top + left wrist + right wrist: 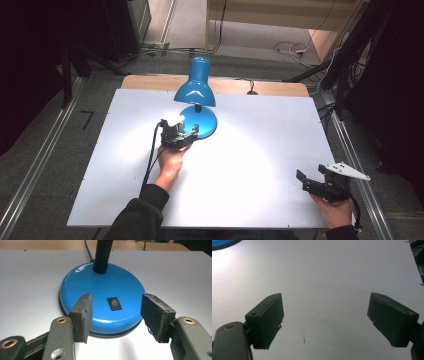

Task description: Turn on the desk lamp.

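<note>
- While the blue desk lamp (196, 100) throws a bright pool onto the white table (260, 130), the high view places the left gripper (189, 135) right at the near edge of the lamp's round base (206, 121), its fingers pointing into that base and the person's left hand (170, 162) behind it.
- From the same view, the right gripper (301, 179) rests well apart from the lamp, near the table's right edge, its fingers spread with nothing between them.
- Seen along the left gripper's own fingers (82, 315), the pads stand apart and clamp nothing; the front rim of the base (100, 290) lies between and just beyond them.
- Straight ahead of the gap, slightly past the fingertips, sits the black rocker switch (114, 303) on the base's top, untouched by either pad; the black ribbed neck (102, 255) rises farther beyond it.
- With the lamp lit and the fingers clear of the switch, I judge the switching step to be over or nearly so, with the left gripper just off the base.
- Should the switch need another press, one fingertip would have to come over the rocker and push down; otherwise the next move is simply to draw the gripper back from the base without nudging it.
- Along the right gripper's fingers (265, 320), the pads are wide apart over bare table, with a sliver of the blue base (223, 243) far beyond the left finger.
</note>
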